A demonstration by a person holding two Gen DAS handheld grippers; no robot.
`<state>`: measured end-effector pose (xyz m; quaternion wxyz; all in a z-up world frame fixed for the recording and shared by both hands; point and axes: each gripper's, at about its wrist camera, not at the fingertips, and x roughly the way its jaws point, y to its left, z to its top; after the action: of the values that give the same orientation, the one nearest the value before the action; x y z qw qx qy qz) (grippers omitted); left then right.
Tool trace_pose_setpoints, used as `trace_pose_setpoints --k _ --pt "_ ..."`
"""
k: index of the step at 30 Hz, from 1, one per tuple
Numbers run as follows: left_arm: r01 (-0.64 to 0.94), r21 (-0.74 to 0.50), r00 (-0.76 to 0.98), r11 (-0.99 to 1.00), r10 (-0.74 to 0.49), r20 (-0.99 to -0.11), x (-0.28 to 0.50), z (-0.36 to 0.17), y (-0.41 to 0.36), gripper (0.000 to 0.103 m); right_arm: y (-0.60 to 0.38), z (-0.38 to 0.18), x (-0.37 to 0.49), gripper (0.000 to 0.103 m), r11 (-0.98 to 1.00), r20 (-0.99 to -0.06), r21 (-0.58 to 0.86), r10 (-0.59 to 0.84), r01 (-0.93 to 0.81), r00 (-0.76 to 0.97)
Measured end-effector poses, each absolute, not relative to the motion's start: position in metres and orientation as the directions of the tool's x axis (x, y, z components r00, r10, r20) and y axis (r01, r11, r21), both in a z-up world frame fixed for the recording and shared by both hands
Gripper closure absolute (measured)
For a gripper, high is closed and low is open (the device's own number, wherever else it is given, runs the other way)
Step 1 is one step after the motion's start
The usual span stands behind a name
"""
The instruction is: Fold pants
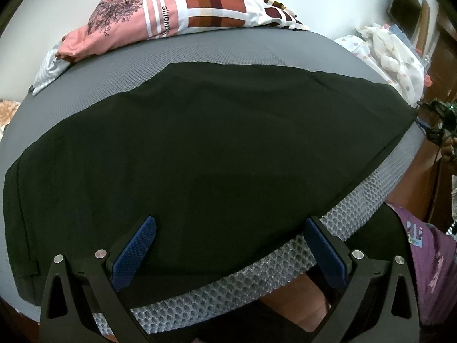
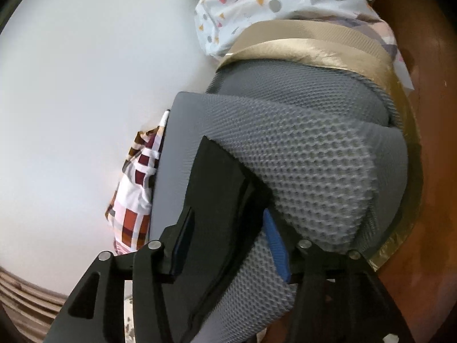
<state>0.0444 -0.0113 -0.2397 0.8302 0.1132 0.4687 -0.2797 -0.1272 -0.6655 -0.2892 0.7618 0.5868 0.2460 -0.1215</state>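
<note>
Blue-padded fingers [image 1: 137,250] of the left gripper [image 1: 228,245] fill the bottom of the left wrist view, spread wide with nothing between them; the left pad sits over the near hem of the black pants [image 1: 200,154], the right pad over the mesh edge of the grey mattress [image 1: 217,54]. Pants lie spread flat across the mattress, covering most of the frame centre, one corner reaching the right edge of the bed at mid right. Upper left of that view: a patterned pink and white cloth [image 1: 171,14] bunched at the far side of the mattress against a pale wall. Upper right: a white spotted fabric [image 1: 394,63]. Lower right: a purple garment [image 1: 428,260]. In the right wrist view, the right gripper [image 2: 228,243] sits low centre, its jaws partly closed around a corner of the pants [image 2: 222,188] together with the mattress edge [image 2: 314,165]; whether the pads actually pinch the cloth I cannot tell. Gold trim [image 2: 308,48] runs across the upper right, beside the spotted fabric [image 2: 257,5]. Checked cloth [image 2: 134,200] shows at centre left against the wall.
</note>
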Motion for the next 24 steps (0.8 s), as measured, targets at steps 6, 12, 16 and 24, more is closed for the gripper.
trace_pose_setpoints --k 6,12,16,24 --pt "0.575 -0.064 0.407 0.815 -0.353 -0.843 0.043 -0.241 -0.012 0.001 -0.665 -0.286 -0.123 0.056 0.308 -0.544 0.806 0.049 0.506 0.838" --pt "0.575 -0.063 0.408 0.815 -0.354 -0.842 0.043 -0.241 -0.012 0.001 -0.663 -0.286 -0.108 0.049 0.320 -0.480 0.853 0.176 0.411 0.859" --pt "0.580 -0.055 0.411 0.813 -0.350 -0.842 0.043 -0.241 -0.012 0.001 -0.657 -0.284 -0.091 0.049 0.384 -0.554 0.790 0.113 0.478 0.825" --pt "0.530 -0.099 0.419 0.842 -0.362 -0.832 0.049 -0.225 -0.006 0.001 -0.648 -0.277 -0.063 0.090 0.487 -0.662 0.680 0.086 0.548 0.745"
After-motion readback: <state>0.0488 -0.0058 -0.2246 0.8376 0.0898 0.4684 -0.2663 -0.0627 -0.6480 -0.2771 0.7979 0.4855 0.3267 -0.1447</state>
